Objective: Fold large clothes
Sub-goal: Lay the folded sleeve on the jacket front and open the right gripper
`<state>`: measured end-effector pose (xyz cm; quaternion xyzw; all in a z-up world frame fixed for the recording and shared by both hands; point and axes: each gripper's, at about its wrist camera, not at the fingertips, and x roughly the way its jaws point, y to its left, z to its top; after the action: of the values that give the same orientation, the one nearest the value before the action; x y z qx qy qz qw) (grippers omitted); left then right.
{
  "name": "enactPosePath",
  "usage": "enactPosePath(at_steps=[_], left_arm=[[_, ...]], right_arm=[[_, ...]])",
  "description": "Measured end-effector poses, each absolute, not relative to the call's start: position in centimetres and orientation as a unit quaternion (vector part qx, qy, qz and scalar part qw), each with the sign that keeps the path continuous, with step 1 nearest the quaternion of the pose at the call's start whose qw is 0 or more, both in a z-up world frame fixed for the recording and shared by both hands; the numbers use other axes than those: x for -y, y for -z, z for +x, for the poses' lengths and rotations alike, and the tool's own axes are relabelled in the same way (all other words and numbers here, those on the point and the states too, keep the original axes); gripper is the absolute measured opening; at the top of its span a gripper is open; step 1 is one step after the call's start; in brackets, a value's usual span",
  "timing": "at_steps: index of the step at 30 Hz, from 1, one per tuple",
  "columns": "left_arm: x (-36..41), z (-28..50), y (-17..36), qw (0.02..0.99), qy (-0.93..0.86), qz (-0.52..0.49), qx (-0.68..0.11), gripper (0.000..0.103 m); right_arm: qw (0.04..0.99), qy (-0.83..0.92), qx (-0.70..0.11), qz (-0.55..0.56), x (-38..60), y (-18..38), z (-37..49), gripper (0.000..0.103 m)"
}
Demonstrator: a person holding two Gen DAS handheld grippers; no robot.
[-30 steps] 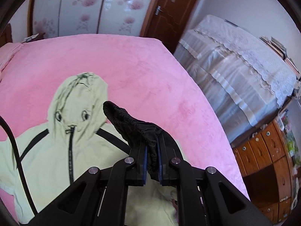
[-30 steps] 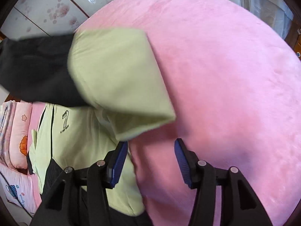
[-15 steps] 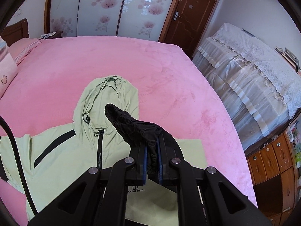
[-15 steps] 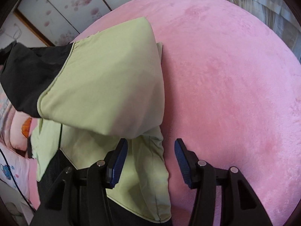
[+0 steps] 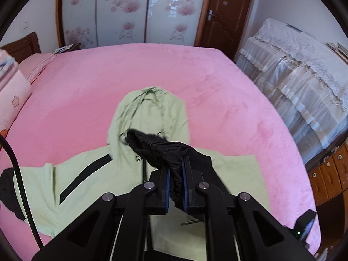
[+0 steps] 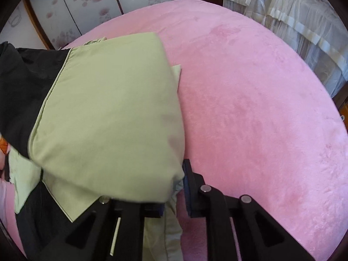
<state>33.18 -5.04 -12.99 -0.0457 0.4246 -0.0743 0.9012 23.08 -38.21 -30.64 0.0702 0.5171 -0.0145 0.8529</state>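
Pink bed point(image 5: 217, 82) under a green hooded jacket point(image 5: 152, 113)
Left hand-held gripper point(image 5: 175, 174) clamps the black cuff point(image 5: 156, 148); right hand-held gripper point(image 6: 174, 187), just closing, pinches the sleeve point(image 6: 113, 113); draped furniture point(image 5: 300, 69) beside.

Right claw point(image 6: 174, 187) has just been closing onto the green sleeve point(image 6: 113, 119).

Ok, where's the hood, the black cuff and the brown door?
hood point(image 5: 150, 108), left wrist view, middle of the green hood.
black cuff point(image 5: 152, 148), left wrist view, bunched end beyond the fingers.
door point(image 5: 228, 10), left wrist view, upper panel.
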Motion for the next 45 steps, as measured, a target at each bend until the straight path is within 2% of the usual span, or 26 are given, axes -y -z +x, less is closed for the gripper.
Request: enactPosePath(at_steps=[3,8,11,13,15,18,21,23,25,31,36,40,41,44,45], left_arm=[[2.1,33.5,17.4,0.897,0.036,-0.029,-0.44,0.007],[-3.1,34.7,27.2,0.848,-0.032,-0.056,-0.525,0.008],[-3.7,35.0,29.9,0.834,-0.044,-0.047,-0.548,0.011],[-3.9,35.3,30.2,0.827,-0.034,-0.047,-0.56,0.017],[-3.8,35.3,29.5,0.822,-0.013,-0.06,-0.566,0.035],[-4.7,35.2,27.7,0.813,0.042,-0.103,-0.572,0.054],[-5.3,35.4,25.9,0.807,0.084,-0.133,-0.57,0.056],[-5.7,35.9,25.1,0.802,0.094,-0.144,-0.572,0.057],[-6.4,36.7,25.2,0.8,0.095,-0.148,-0.573,0.059],[-8.2,39.9,28.7,0.778,0.066,-0.12,-0.613,0.059],[-8.0,42.0,33.7,0.744,0.05,-0.118,-0.656,0.06],[-6.3,42.2,34.2,0.753,0.064,-0.103,-0.647,0.06],[-5.8,42.1,34.1,0.759,0.064,-0.095,-0.641,0.057],[-5.0,42.1,33.7,0.764,0.061,-0.085,-0.637,0.031],[-4.6,42.1,33.2,0.771,0.057,-0.08,-0.629,0.027]], right_arm=[[0.844,0.01,-0.535,0.037,37.1,31.4,22.6,0.013],[0.838,0.001,-0.546,0.008,35.6,32.2,22.1,0.014],[0.835,0.0,-0.55,-0.004,35.3,32.7,22.1,0.014],[0.83,-0.004,-0.558,0.002,35.5,32.7,22.2,0.014],[0.825,-0.012,-0.565,0.016,36.0,32.4,22.3,0.016],[0.825,-0.025,-0.563,0.047,36.7,30.9,21.9,0.027],[0.832,-0.055,-0.547,0.071,37.3,28.9,21.4,0.04],[0.84,-0.073,-0.531,0.084,37.4,27.5,21.2,0.052],[0.847,-0.088,-0.516,0.098,37.4,26.2,21.4,0.055],[0.858,-0.066,-0.501,0.088,37.1,25.0,25.0,0.058],[0.858,-0.016,-0.508,0.07,37.9,27.1,29.6,0.058],[0.846,-0.005,-0.526,0.091,38.7,29.5,33.7,0.058],[0.842,-0.005,-0.529,0.1,38.9,30.1,34.5,0.058],[0.835,0.004,-0.535,0.128,39.4,31.6,36.7,0.058],[0.832,0.009,-0.538,0.132,39.5,32.0,37.4,0.058]])
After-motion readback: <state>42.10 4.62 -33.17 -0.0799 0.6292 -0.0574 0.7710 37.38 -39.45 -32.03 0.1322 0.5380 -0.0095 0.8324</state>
